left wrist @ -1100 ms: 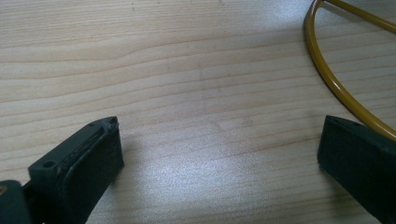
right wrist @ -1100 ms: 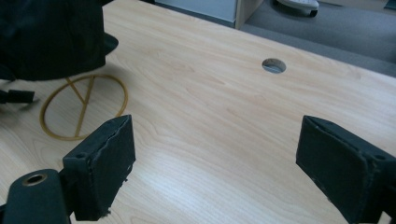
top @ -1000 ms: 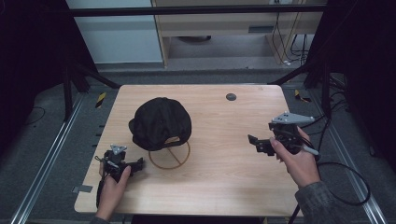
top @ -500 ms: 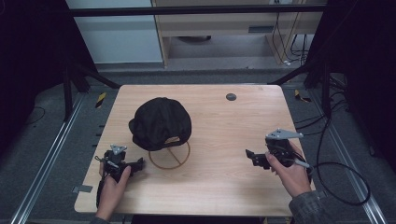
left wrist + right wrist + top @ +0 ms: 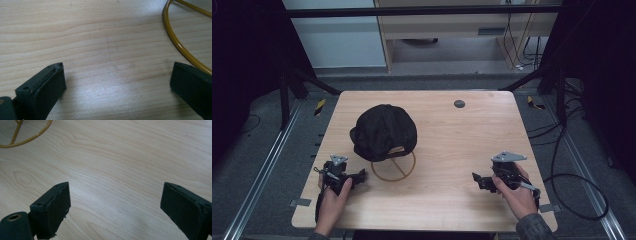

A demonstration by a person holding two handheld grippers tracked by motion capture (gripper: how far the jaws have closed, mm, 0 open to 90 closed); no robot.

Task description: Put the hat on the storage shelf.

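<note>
The wooden table (image 5: 442,150) had a black cap (image 5: 384,131) sitting left of centre, perched on a yellow wire ring stand (image 5: 394,166) whose hoop poked out on the near side. The left gripper (image 5: 360,175) sat just beside that hoop, a bit to its left, jaws spread wide with nothing between them; in the left gripper view the ring (image 5: 178,43) curved right past one jaw tip. The right gripper (image 5: 475,177) was well apart from the cap over by the near right edge, also wide open and empty. Compared to a second earlier, the right gripper had dropped closer to the person while the left hadn't budged. A small dark disc (image 5: 459,103) lay near the far edge, nothing blocking anything.
</note>
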